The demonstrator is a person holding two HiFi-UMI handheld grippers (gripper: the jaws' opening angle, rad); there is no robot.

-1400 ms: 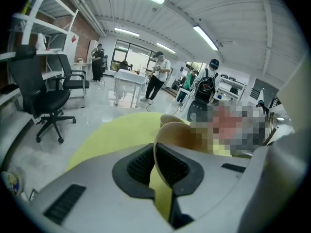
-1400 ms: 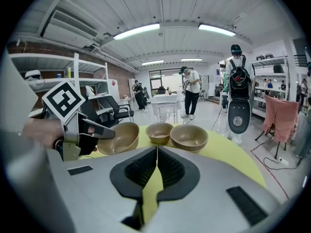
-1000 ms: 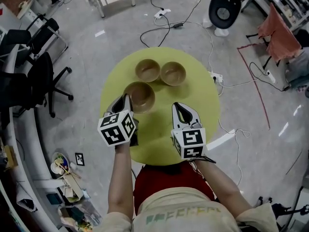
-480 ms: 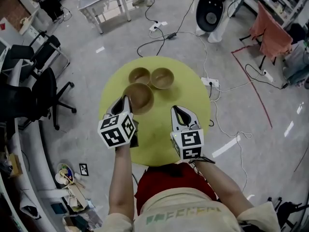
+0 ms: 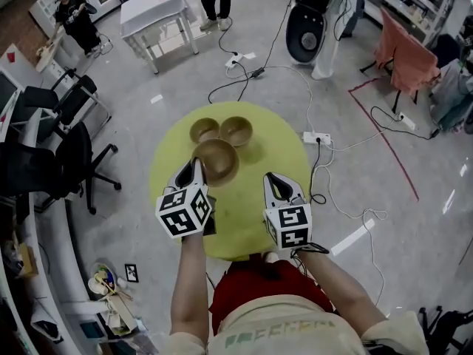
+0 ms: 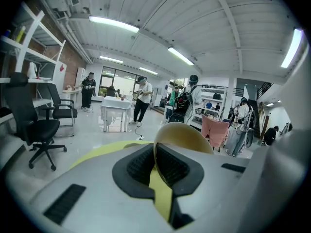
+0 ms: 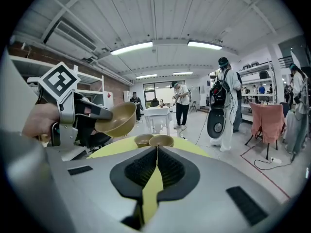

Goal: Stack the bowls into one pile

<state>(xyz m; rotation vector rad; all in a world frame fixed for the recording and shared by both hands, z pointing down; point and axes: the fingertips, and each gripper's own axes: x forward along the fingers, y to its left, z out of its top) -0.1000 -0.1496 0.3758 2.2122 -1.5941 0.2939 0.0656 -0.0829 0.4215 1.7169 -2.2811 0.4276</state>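
Three tan bowls are in view over a round yellow-green table (image 5: pixel 251 213). Two bowls stand side by side at the table's far edge, the left one (image 5: pixel 204 130) and the right one (image 5: pixel 236 130); the right gripper view shows them too (image 7: pixel 144 139) (image 7: pixel 162 140). My left gripper (image 5: pixel 196 166) is shut on the rim of the third bowl (image 5: pixel 216 160), which hangs above the table (image 7: pixel 117 119). In the left gripper view that rim (image 6: pixel 182 136) sits pinched between the pads. My right gripper (image 5: pixel 276 180) is shut with nothing in it, over the table's right half.
Cables and a power strip (image 5: pixel 316 137) lie on the floor behind the table. Black office chairs (image 5: pixel 52 161) stand at the left, a white table (image 5: pixel 151 12) and several people farther back.
My left gripper has lifted the held bowl off the table and carried it toward the other two. The right gripper has risen a little beside it.
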